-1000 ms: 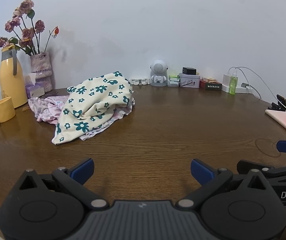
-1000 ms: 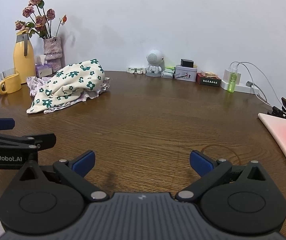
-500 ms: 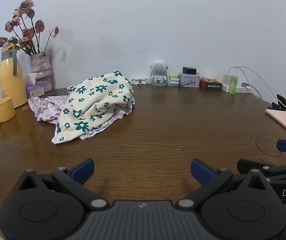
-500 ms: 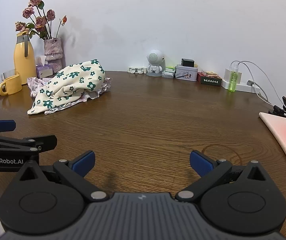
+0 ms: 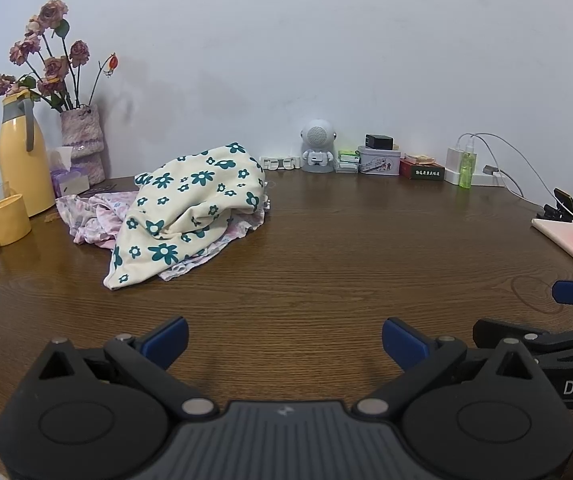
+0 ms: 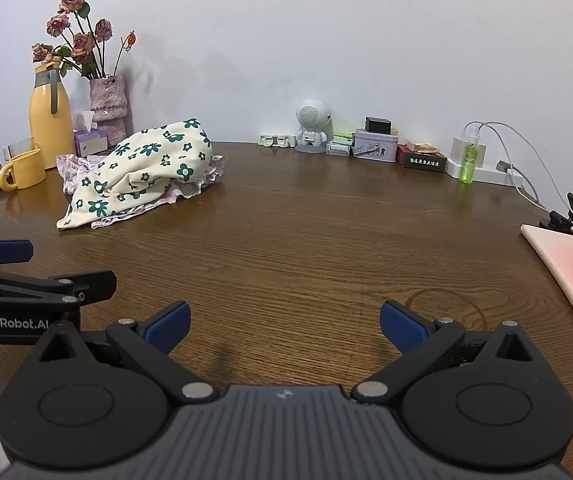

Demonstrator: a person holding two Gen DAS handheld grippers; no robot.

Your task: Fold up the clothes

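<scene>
Hovering low over the near edge of the brown wooden tabletop [image 5: 326, 264], the left gripper [image 5: 284, 338] has its blue-padded fingers spread wide apart with nothing between them. The right gripper [image 6: 284, 322] is in the same state just beside it: fingers spread, holding nothing, over bare wood. Each shows at the side of the other's view, the right one at the right edge of the left wrist view and the left one at the left edge of the right wrist view.

Farther in, toward the left side of the tabletop, lies the task's clothing: a cream garment with dark green flowers [image 5: 190, 208], crumpled and heaped on top of a pale pink floral garment [image 5: 94, 220] that spreads out beneath it. Both are unfolded and well apart from the grippers.

At the left edge stands a yellow mug [image 5: 4, 222], with a yellow thermos jug [image 5: 22, 160] behind it, then a tissue box [image 5: 68, 180] and a vase of dried roses [image 5: 82, 140] against the wall.

Along the far edge sit a small white robot figure [image 5: 317, 148], a tin box [image 5: 378, 159], a dark red box [image 5: 422, 169] and a green bottle [image 5: 467, 168] by a white charger with cables. At the right edge lies a pink pad [image 5: 570, 240].
</scene>
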